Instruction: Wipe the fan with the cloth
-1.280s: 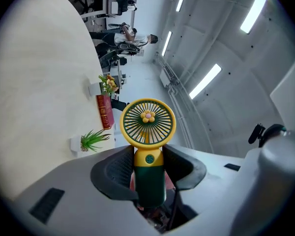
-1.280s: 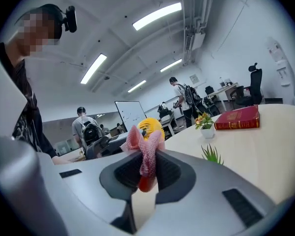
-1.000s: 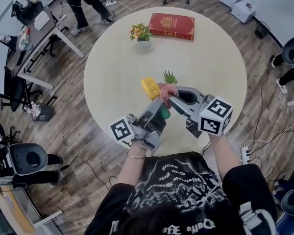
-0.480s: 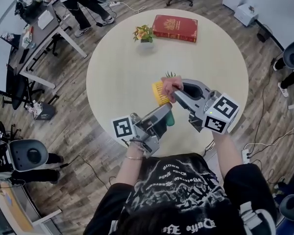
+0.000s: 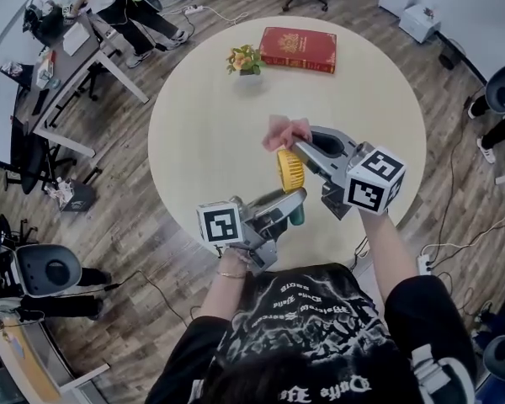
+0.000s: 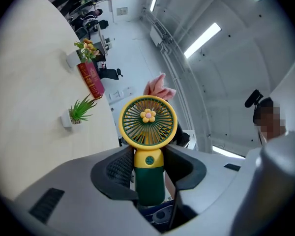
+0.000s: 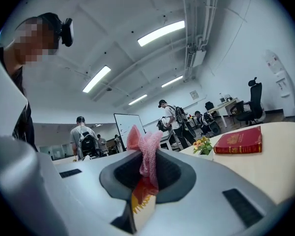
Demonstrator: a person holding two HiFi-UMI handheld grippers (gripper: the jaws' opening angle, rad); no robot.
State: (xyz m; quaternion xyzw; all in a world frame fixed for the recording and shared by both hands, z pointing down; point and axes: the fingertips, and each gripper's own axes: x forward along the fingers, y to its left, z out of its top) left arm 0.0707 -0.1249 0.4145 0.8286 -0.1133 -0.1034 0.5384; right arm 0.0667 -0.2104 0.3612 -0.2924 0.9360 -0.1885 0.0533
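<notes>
Head view, mid-frame: left claw [image 5: 289,204] clamps the fan [image 5: 291,171], right claw [image 5: 306,143] pinches the cloth [image 5: 284,131] just beside it. Wiping looks underway; next, press cloth across the grille.

on the table [image 5: 194,124], book [image 5: 297,49] lies at 12 o'clock, flowers [image 5: 246,59] just at its 9. fan [image 5: 291,171] sits in left gripper [image 5: 295,205] toward 6; cloth [image 5: 284,132], in right gripper [image 5: 306,146], just at fan's 12.

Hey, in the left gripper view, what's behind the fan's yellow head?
A corner of the pink cloth pokes out above the fan. The rest of the cloth is covered by the fan's head.
</notes>
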